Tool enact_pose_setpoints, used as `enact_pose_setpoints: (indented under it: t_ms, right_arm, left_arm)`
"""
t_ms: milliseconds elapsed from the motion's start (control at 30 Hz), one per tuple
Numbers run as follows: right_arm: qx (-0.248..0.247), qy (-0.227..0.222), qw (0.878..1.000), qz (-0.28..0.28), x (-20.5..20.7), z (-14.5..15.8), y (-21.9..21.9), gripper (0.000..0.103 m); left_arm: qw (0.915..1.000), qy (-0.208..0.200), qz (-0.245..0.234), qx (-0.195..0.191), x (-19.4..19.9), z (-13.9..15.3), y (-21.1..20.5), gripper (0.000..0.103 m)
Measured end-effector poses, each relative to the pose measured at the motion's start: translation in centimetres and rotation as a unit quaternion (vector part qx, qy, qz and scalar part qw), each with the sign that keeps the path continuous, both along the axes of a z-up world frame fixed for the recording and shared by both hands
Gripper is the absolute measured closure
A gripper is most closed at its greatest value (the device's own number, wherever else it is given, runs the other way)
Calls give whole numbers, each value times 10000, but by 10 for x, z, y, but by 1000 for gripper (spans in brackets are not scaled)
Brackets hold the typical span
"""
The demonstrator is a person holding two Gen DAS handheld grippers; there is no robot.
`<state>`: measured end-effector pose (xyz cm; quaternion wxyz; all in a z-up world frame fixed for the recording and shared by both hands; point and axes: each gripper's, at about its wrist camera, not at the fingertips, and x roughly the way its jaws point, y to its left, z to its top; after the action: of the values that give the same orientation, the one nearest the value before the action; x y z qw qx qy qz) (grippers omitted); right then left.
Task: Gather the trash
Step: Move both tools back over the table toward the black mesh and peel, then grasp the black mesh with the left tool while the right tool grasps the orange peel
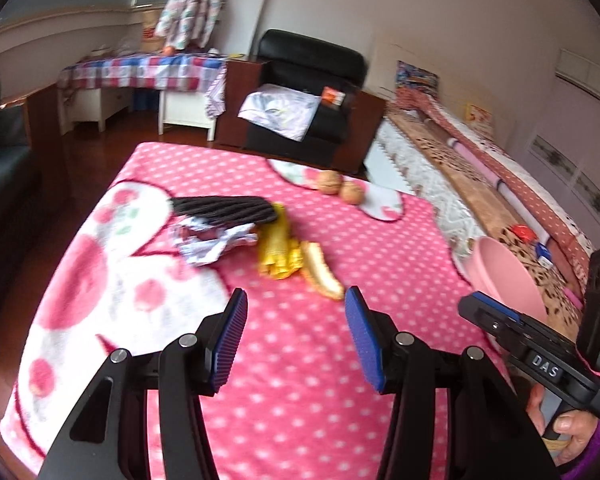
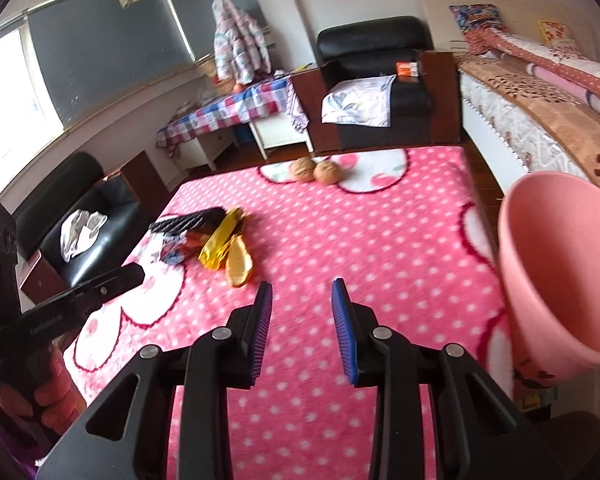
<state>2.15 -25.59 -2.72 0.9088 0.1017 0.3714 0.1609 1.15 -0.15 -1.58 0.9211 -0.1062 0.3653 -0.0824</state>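
On the pink dotted blanket [image 1: 300, 360] lies a trash pile: a banana peel [image 1: 323, 271], a yellow foil wrapper [image 1: 278, 248], crumpled paper [image 1: 212, 242] and a black ribbed tray [image 1: 224, 209]. My left gripper [image 1: 296, 312] is open and empty, just short of the peel. My right gripper [image 2: 302, 304] is open and empty, right of the peel [image 2: 239, 264] and wrapper [image 2: 218, 240]. A pink bin [image 2: 556, 264] stands at the blanket's right edge, also in the left wrist view [image 1: 504, 276].
Two walnuts [image 1: 340, 186] sit at the blanket's far edge, also in the right wrist view [image 2: 316, 170]. A black armchair [image 1: 300, 92] stands beyond, a bed [image 1: 480, 168] to the right, a black sofa [image 2: 84, 220] to the left.
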Motion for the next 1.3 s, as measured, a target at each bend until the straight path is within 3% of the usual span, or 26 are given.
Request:
enact_pose_setpoints:
  t_ms: [700, 967, 1300]
  right_arm:
    - [-163, 216, 9994, 233, 3, -13, 23, 72]
    - [-187, 271, 9991, 262, 3, -17, 27, 72]
    - [-270, 266, 9988, 305, 7, -16, 33, 72]
  left_arm:
    - [9986, -120, 522, -44, 15, 4, 40, 53]
    - [9975, -116, 654, -233, 48, 11, 56, 53]
    - [9944, 251, 959, -371, 100, -13, 67, 53]
